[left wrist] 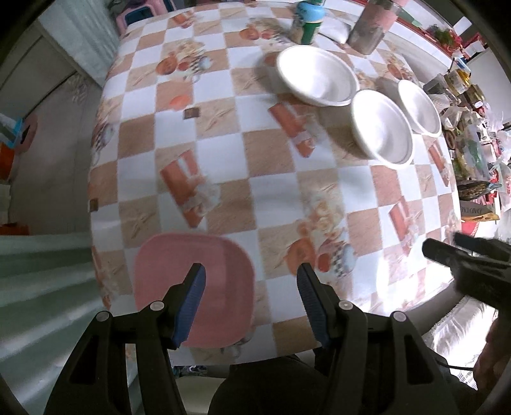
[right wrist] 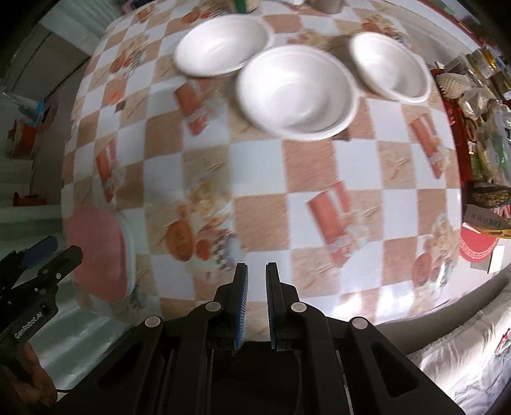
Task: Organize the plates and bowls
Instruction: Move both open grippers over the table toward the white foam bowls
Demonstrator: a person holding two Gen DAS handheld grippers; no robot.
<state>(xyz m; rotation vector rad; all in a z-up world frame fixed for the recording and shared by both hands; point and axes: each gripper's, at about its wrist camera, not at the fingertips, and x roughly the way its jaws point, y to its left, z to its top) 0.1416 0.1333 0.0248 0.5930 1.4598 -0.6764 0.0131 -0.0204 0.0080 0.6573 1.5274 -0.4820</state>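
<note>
A pink square plate [left wrist: 194, 287] lies at the table's near left edge; it also shows in the right wrist view [right wrist: 99, 252]. Three white bowls stand upright at the far right: a wide one [left wrist: 316, 75] [right wrist: 222, 46], a middle one [left wrist: 381, 127] [right wrist: 295, 91] and a far one [left wrist: 418, 107] [right wrist: 389, 65]. My left gripper [left wrist: 250, 271] is open and empty above the plate's right part. My right gripper [right wrist: 255, 269] hovers over the table's near edge, its jaws narrowly apart and empty; it shows at the right in the left wrist view [left wrist: 447, 247].
The table carries a checkered orange-and-white cloth [left wrist: 223, 143]. A green-and-blue container [left wrist: 308, 22] and a tall jar [left wrist: 370, 25] stand at the far edge. A cluttered shelf of jars and packets [left wrist: 469, 134] lines the right side. A white cushion [right wrist: 463, 360] lies below the table's right.
</note>
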